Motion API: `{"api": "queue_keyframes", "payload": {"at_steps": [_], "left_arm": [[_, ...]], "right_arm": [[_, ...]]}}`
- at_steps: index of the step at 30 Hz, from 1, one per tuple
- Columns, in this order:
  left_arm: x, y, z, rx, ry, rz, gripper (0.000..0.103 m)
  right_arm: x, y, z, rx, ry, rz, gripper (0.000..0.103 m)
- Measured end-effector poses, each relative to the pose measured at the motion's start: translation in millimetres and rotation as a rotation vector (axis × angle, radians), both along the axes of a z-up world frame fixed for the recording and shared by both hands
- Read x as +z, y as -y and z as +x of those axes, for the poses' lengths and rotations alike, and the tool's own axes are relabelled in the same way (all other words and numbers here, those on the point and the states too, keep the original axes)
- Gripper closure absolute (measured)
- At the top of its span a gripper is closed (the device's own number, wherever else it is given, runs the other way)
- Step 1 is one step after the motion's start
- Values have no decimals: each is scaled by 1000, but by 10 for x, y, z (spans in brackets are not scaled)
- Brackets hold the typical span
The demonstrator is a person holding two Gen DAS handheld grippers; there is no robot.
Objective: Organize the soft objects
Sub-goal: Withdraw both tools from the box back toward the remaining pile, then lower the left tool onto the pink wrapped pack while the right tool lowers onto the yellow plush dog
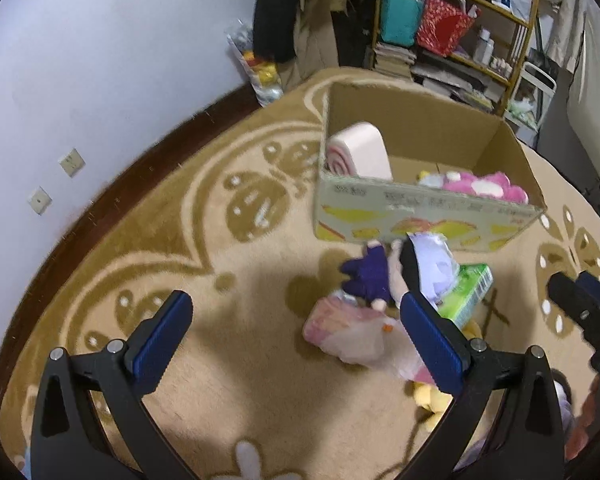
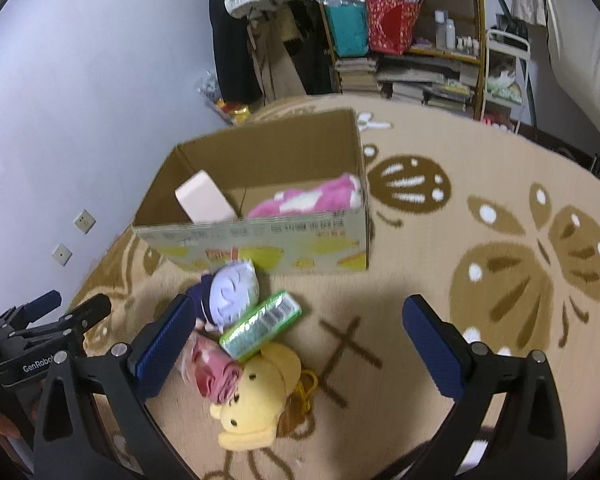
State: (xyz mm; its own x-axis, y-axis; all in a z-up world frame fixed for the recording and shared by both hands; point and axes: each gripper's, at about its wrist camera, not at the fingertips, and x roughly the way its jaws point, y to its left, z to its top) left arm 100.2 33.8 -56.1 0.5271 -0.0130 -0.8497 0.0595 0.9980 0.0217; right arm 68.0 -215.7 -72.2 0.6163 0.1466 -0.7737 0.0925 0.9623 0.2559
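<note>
A cardboard box (image 1: 428, 220) (image 2: 260, 248) stands on the carpet and holds a pink roll-cake cushion (image 1: 360, 152) (image 2: 206, 202) and a pink plush (image 1: 488, 186) (image 2: 308, 200). In front of it lies a pile: a purple-and-white doll (image 1: 376, 276) (image 2: 232, 290), a green tissue pack (image 1: 466, 294) (image 2: 260, 324), a pink wrapped bundle (image 1: 348, 330) (image 2: 214, 372) and a yellow plush (image 2: 260, 392). My left gripper (image 1: 296, 336) is open above the carpet, left of the pile. My right gripper (image 2: 300, 336) is open above the pile's right side. Both are empty.
A beige patterned carpet (image 2: 500, 240) covers the floor. A white wall (image 1: 80, 80) with sockets is on the left. A cluttered shelf (image 2: 404, 32) with bags and books stands behind the box. The right gripper shows in the left wrist view (image 1: 584, 304).
</note>
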Motion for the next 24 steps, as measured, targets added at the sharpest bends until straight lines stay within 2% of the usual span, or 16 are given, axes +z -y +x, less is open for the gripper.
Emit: {"api": "queue_keyframes", "payload": {"at_steps": [13,24], "left_arm": [[-295,212,114,-45,-77,38,0],[-546,369,289,-81,-131,47,0]], "right_arm": [[-418,-53,12,0,-146,35,4],[-592,-27,87,-29,-194,53,4]]}}
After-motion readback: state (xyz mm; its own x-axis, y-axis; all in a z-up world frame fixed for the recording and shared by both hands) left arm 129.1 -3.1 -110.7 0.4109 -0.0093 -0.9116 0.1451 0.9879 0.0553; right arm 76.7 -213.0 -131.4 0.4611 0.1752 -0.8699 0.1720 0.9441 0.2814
